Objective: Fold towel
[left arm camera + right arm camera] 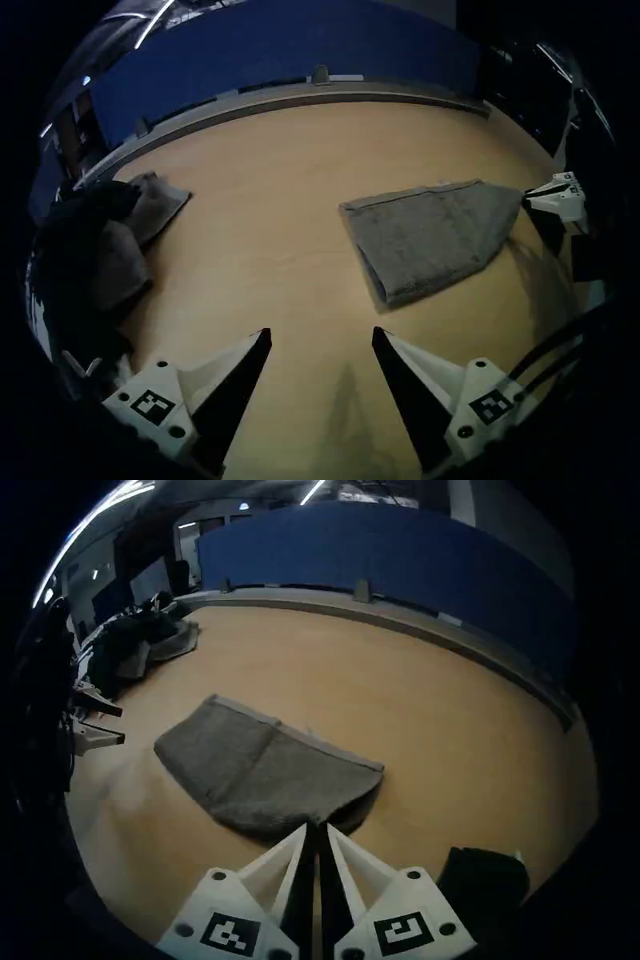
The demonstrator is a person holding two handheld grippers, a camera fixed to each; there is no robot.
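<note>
Right gripper view: the right gripper, fingers almost together, pinches the near edge of the towel on the table. The left gripper gapes wide over bare table, holding nothing.

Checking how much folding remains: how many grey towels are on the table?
3: one towel flat in the middle; second towel and third towel crumpled at far left by dark cloth. More may hide there.
</note>
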